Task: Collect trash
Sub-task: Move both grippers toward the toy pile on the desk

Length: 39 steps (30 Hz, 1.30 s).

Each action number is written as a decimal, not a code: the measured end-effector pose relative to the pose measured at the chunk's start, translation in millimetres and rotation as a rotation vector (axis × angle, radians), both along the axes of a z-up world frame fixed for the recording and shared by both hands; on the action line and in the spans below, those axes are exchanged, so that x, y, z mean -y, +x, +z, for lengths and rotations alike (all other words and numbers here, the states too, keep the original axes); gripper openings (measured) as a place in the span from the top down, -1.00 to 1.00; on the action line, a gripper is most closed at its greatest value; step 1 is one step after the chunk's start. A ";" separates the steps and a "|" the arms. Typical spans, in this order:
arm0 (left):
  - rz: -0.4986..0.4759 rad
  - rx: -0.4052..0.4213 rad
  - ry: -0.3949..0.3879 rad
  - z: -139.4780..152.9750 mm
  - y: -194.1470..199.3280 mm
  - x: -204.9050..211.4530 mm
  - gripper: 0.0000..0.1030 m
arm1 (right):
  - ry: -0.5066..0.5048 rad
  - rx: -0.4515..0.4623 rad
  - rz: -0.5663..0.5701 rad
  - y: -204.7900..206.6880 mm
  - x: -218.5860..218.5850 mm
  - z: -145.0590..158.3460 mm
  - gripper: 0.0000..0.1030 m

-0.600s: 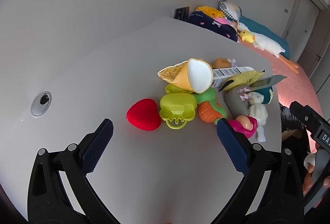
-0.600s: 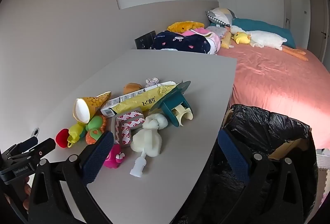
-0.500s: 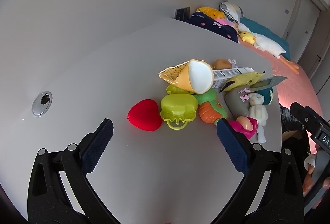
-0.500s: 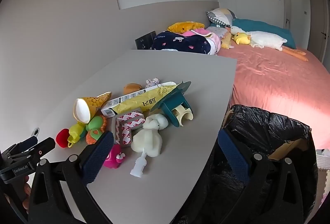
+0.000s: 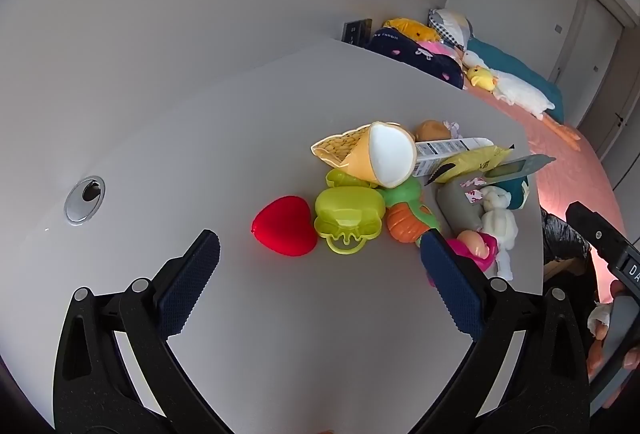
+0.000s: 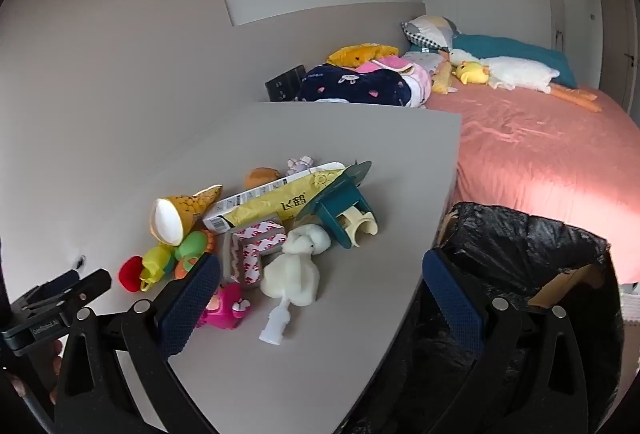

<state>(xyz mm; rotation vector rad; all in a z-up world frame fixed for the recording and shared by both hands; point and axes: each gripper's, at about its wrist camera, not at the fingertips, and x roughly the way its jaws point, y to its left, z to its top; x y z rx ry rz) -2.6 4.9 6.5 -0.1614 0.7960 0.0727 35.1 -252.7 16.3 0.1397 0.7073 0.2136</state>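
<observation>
A heap of toys and packaging lies on the grey table [image 5: 200, 138]. In the left wrist view I see a red heart [image 5: 286, 225], a lime green case [image 5: 349, 215], an ice-cream cone toy [image 5: 374, 154] and a yellow wrapper [image 5: 472, 163]. My left gripper [image 5: 316, 254] stands open just short of the heart, nothing between its fingers. In the right wrist view the yellow wrapper [image 6: 280, 204], a white plush [image 6: 294, 270], a pink toy [image 6: 224, 308] and a teal holder [image 6: 340, 210] show. My right gripper [image 6: 320, 278] is open above the table's edge, beside the black trash bag [image 6: 520, 246].
A round metal cable grommet [image 5: 84, 199] sits in the table at the left. Beyond the table stands a bed [image 6: 540, 150] with a pink cover, pillows and plush toys. A piece of cardboard [image 6: 560, 284] pokes out of the bag.
Both views have barely shifted; the left gripper has crept slightly. Both grippers stay open and nothing on the table has moved.
</observation>
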 end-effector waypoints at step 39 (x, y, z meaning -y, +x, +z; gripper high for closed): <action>-0.005 -0.002 0.002 2.4 -3.0 2.1 -0.88 | 0.007 0.019 0.001 -6.4 3.0 0.4 -0.95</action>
